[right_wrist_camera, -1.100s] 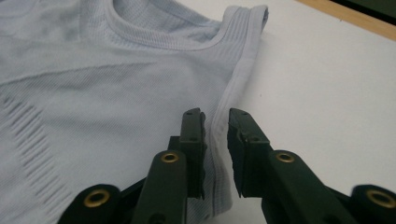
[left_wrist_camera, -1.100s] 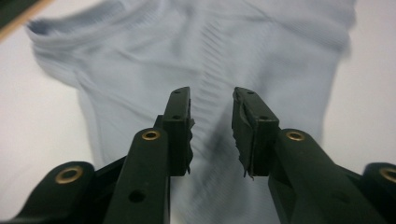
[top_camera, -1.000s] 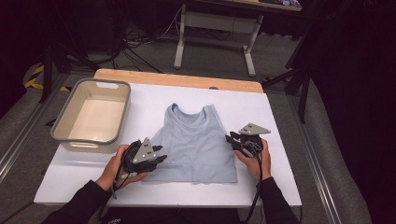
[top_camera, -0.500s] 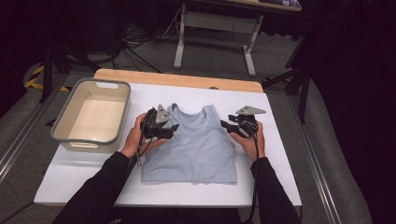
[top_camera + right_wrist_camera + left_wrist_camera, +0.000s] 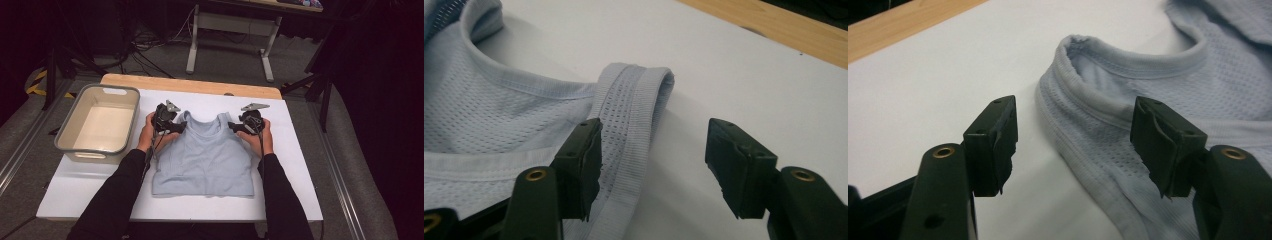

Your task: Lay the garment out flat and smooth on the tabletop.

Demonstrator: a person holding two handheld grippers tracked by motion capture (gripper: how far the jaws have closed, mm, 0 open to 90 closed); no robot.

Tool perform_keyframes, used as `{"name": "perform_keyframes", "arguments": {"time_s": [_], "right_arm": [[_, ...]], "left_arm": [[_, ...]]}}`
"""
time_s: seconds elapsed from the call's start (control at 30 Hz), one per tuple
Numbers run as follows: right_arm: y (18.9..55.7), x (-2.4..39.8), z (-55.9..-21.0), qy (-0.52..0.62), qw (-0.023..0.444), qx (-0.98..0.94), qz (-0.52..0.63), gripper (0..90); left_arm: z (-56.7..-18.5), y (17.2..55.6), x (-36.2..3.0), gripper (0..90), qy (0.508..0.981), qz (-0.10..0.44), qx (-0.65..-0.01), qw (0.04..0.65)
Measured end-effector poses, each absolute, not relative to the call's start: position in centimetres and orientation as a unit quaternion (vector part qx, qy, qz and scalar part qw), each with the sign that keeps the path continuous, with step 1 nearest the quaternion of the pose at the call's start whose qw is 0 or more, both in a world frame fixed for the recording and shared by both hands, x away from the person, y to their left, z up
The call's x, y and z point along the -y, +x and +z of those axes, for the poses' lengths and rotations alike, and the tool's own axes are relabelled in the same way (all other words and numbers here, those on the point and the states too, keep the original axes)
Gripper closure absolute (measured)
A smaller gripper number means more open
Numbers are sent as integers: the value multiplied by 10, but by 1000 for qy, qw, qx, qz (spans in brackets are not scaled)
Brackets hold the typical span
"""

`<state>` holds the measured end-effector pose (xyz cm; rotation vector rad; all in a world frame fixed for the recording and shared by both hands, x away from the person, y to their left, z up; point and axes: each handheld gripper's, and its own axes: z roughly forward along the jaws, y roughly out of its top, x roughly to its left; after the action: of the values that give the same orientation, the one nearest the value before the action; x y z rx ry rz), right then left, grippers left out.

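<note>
A light blue tank top (image 5: 202,157) is laid flat at the centre of the high view on the white table cover (image 5: 300,190), hem toward the bottom of the frame and 2 shoulder straps toward the top. The left gripper (image 5: 176,126) is held at the strap left of centre, the right gripper (image 5: 236,126) at the strap right of centre. In the left gripper view the jaws are seen spread, having just been opening; the left strap (image 5: 1083,100) lies on the cover in the gap between them, unpinched. In the right gripper view the jaws have likewise just been opening and are spread, the right strap (image 5: 634,95) lying just beside the left-hand jaw, not pressed. A grey bin (image 5: 67,145) is seen at the left of the high view, apart from the garment
</note>
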<state>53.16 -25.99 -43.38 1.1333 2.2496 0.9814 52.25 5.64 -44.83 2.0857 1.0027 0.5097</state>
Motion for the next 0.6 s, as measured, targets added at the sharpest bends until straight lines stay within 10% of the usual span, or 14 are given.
{"name": "perform_keyframes", "arguments": {"time_s": [0.33, 0.6], "right_arm": [[549, 249, -450, 421, 190, -821, 335, 386], [548, 244, -449, 410, 167, -830, 339, 680]], "left_arm": [[-458, 532, -45, 477, 837, 168, -380, 356], [-455, 532, -41, 781, 853, 159, -354, 350]]}}
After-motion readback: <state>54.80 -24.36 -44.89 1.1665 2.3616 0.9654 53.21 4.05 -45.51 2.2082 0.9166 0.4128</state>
